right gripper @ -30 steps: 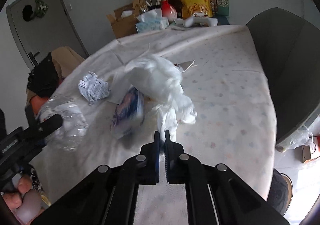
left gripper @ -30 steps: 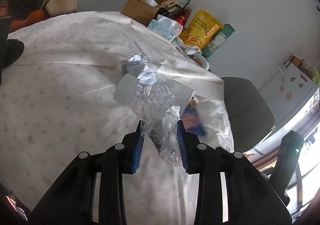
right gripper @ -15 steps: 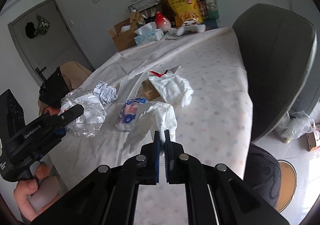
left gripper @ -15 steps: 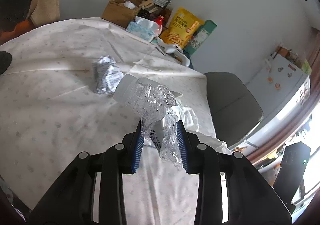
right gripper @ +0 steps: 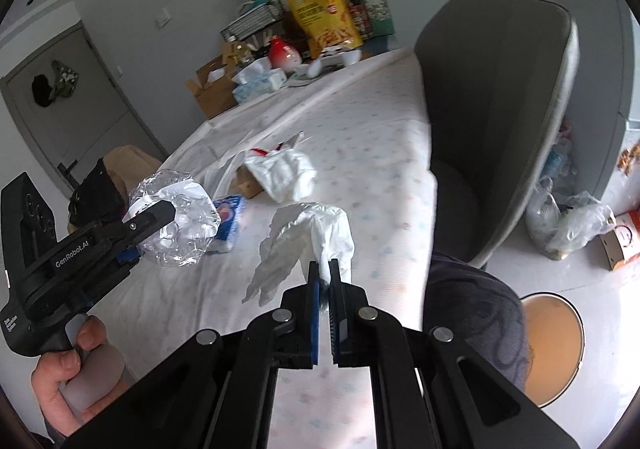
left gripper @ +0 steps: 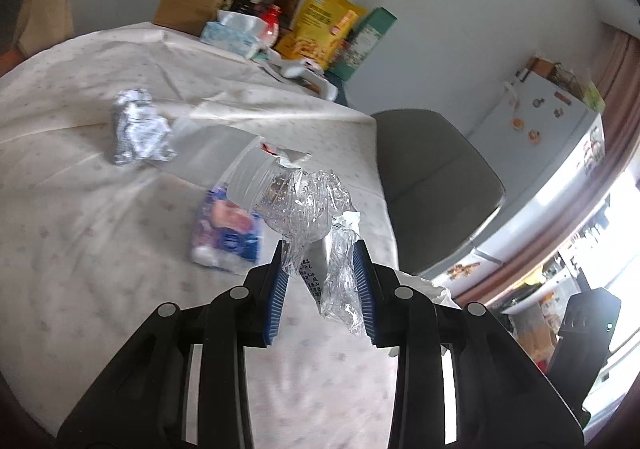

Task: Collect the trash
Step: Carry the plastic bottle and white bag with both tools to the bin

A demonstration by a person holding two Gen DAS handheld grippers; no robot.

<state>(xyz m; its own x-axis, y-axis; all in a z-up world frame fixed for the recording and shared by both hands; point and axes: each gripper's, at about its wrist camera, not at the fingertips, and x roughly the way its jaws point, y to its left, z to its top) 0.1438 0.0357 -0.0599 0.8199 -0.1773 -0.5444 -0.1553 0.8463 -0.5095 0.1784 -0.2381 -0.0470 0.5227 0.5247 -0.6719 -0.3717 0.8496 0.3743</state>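
My left gripper [left gripper: 320,269] is shut on a crushed clear plastic bottle [left gripper: 304,201] with a white cap and holds it above the table; the gripper also shows in the right wrist view [right gripper: 132,233] with the bottle [right gripper: 180,225]. My right gripper [right gripper: 325,285] is shut on a crumpled white tissue [right gripper: 308,237], lifted over the table's near edge. On the tablecloth lie a foil wrapper [left gripper: 138,127], a blue and pink tissue pack [left gripper: 226,229], and another white wad [right gripper: 286,175] beside a small brown box [right gripper: 246,185].
A grey chair [right gripper: 504,109] stands at the table's right side. Boxes, a tissue box [right gripper: 260,81], a yellow snack bag [right gripper: 324,21] and a white game controller [right gripper: 334,61] crowd the far end. A round bin [right gripper: 556,349] and plastic bags [right gripper: 568,217] are on the floor at right.
Both grippers have drawn back toward the table's near right edge with their loads. The tissue has lifted off the cloth, and the floor bin has come into the right wrist view.
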